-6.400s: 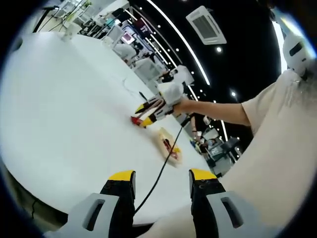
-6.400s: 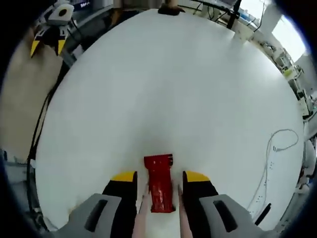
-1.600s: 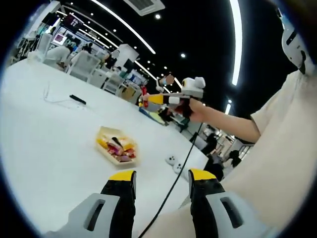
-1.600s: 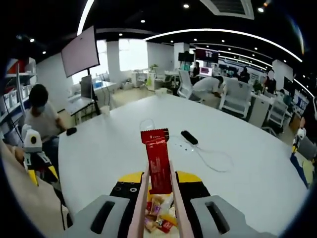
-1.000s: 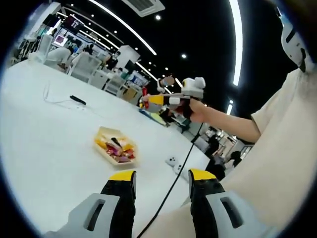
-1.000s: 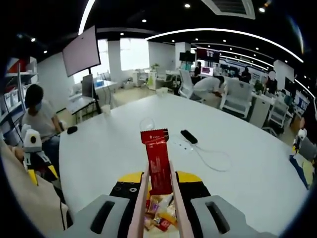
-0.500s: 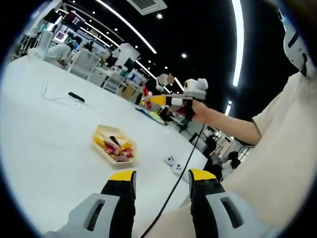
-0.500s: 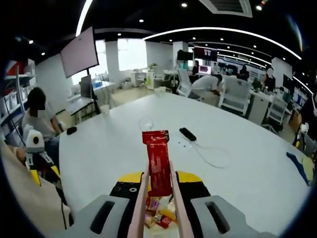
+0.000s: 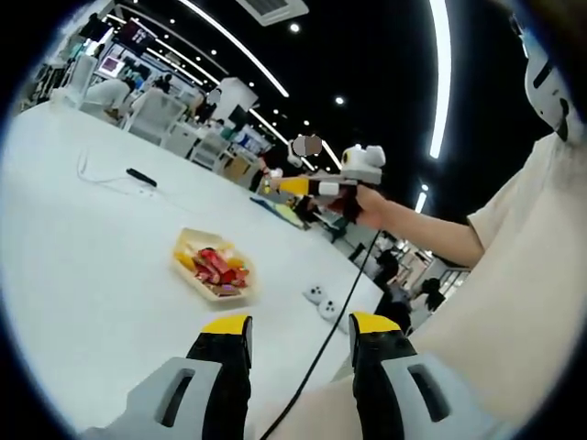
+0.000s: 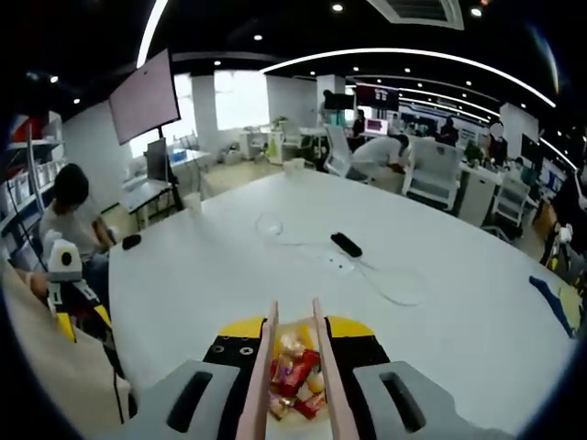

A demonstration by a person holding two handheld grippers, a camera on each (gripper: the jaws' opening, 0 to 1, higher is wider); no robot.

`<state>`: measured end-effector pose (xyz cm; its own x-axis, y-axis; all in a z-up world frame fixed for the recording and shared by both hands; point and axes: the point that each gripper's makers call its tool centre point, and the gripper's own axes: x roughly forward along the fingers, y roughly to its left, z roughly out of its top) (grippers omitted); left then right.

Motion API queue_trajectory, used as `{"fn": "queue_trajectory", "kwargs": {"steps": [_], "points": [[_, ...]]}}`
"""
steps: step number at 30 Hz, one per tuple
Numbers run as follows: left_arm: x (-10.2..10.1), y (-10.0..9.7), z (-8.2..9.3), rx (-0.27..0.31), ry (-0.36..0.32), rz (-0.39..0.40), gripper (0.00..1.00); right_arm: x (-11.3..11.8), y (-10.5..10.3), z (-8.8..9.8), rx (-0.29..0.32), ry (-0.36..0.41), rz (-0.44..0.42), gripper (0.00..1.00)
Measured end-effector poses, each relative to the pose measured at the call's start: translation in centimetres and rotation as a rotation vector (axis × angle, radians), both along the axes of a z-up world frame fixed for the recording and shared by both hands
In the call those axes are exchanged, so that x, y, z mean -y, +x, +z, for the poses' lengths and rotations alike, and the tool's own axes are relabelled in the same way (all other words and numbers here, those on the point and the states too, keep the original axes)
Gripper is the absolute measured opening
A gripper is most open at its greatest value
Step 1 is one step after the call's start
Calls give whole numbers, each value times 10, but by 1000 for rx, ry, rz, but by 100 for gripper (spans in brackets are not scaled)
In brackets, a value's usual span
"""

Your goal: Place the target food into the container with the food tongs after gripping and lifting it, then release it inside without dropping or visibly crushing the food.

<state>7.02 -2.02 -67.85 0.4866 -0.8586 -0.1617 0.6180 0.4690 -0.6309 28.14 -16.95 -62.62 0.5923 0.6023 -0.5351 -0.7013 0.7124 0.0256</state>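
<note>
One white table [image 9: 83, 266] spans both views. One yellow tray [image 9: 210, 267] of snacks sits at the centre of the left gripper view, with one red packet [image 9: 213, 265] on top. Two grippers show: one [image 9: 301, 332] at the bottom, one [image 9: 275, 186] in the upper middle. One pair of tongs [image 10: 296, 367] rises at the bottom of the right gripper view, and one black remote [image 10: 346, 245] lies at its centre.

A shallow yellow tray [image 9: 186, 247] of red and yellow wrapped snacks [image 9: 214, 267] sits on the white desk [image 9: 83, 266], with the right gripper [image 9: 275, 184] raised above it.
</note>
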Motion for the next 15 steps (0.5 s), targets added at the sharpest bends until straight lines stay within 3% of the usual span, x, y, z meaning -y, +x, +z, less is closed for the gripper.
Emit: {"fn": "queue_trajectory", "kwargs": {"steps": [15], "points": [[-7, -6, -1, -2, 14, 10, 40, -10, -7, 0, -5, 17, 18, 24]]}}
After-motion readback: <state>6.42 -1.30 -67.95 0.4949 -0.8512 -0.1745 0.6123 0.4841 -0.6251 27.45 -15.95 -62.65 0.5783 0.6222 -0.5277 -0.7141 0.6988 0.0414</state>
